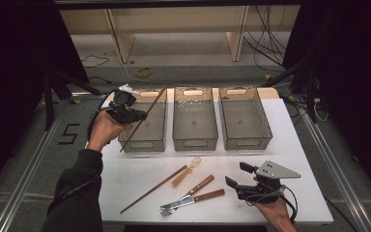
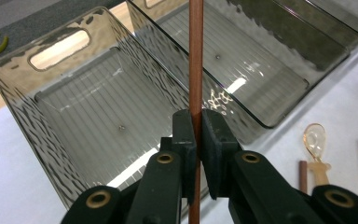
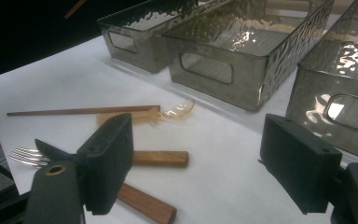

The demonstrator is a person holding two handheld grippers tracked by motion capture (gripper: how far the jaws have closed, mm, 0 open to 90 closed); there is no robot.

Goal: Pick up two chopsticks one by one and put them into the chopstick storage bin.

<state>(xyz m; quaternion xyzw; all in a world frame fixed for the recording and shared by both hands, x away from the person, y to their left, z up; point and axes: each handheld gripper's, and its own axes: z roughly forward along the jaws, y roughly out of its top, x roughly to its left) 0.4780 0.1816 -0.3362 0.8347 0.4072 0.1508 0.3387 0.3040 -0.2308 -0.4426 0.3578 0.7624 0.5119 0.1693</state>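
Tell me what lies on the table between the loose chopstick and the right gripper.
In the high view, between the loose chopstick and the right gripper lie a small amber spoon and two wooden-handled forks, on the white table.

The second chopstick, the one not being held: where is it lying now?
In the high view the loose chopstick lies slanted on the white table, front left, its upper end beside the small amber spoon, left of the two wooden-handled forks.

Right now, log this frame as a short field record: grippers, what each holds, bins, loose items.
left gripper: shut on a chopstick, held over the left bin
right gripper: open, holding nothing, near the table's front right
bins: three clear, in a row, all empty
loose on table: second chopstick, clear spoon, two wooden-handled forks
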